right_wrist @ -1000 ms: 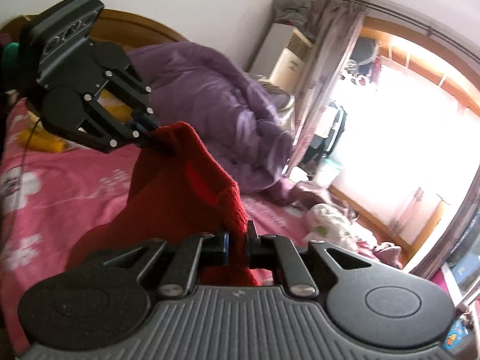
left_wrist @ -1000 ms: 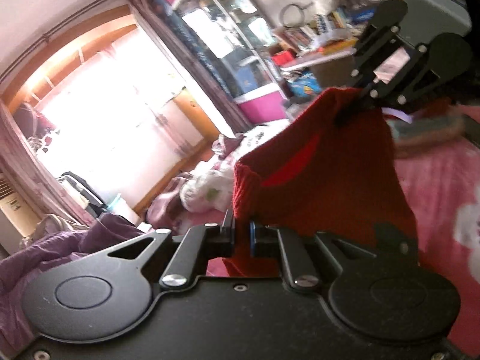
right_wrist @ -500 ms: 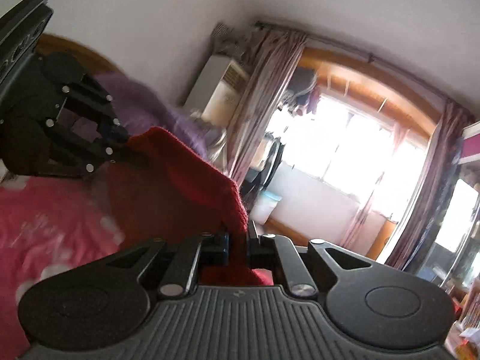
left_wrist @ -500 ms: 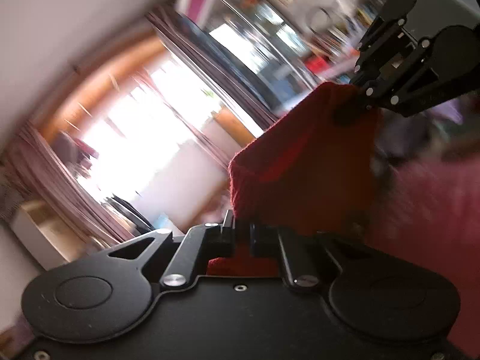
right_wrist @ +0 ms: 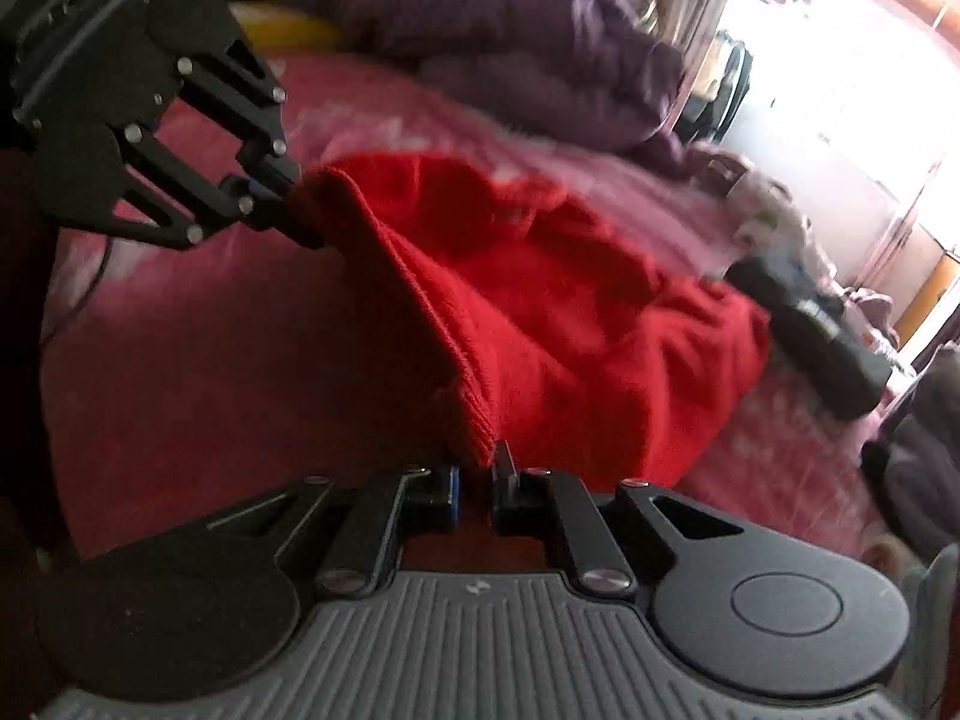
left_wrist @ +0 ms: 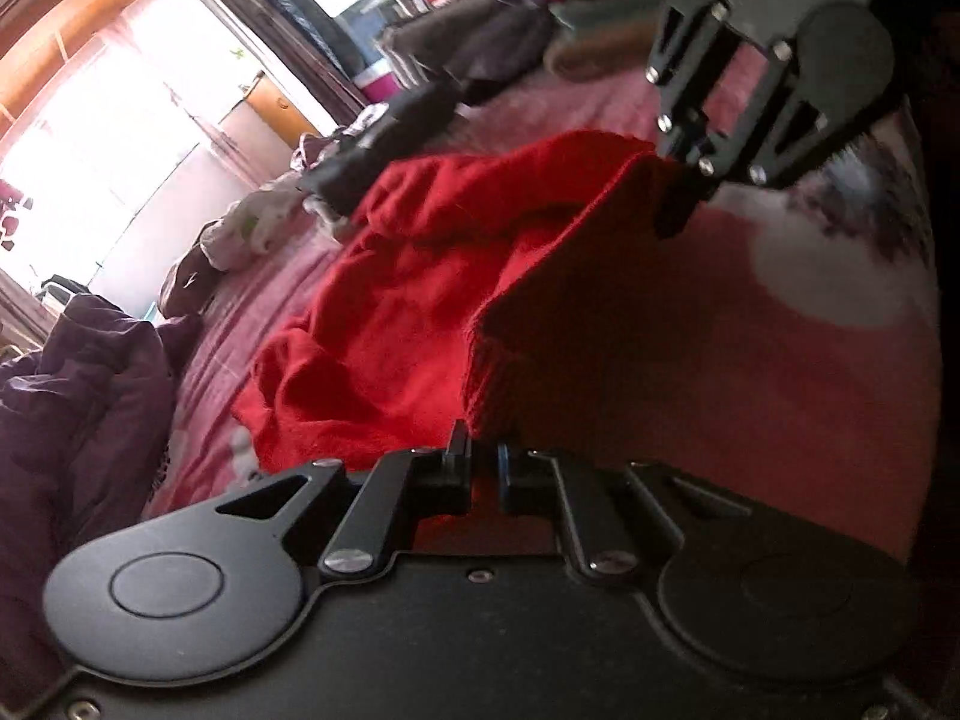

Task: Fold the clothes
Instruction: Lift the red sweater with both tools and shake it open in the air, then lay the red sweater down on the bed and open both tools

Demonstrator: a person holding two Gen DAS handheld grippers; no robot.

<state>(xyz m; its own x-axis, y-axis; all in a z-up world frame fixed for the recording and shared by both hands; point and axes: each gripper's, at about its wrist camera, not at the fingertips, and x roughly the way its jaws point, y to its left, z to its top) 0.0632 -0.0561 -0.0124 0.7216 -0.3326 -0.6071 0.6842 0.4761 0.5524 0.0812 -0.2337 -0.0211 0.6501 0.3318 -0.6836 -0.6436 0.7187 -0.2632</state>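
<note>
We hold a red knitted garment [left_wrist: 420, 276] stretched by its ribbed edge, left tool [left_wrist: 480, 474] and right tool [right_wrist: 474, 480] each pinching a corner, so it spreads flat on the pink bed [right_wrist: 210, 360].

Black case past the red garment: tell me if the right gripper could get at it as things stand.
Probably not yet. The right gripper is shut on the red garment, as is the left gripper, and the black case lies on the bed beyond the garment's far edge. It must let go first.
</note>
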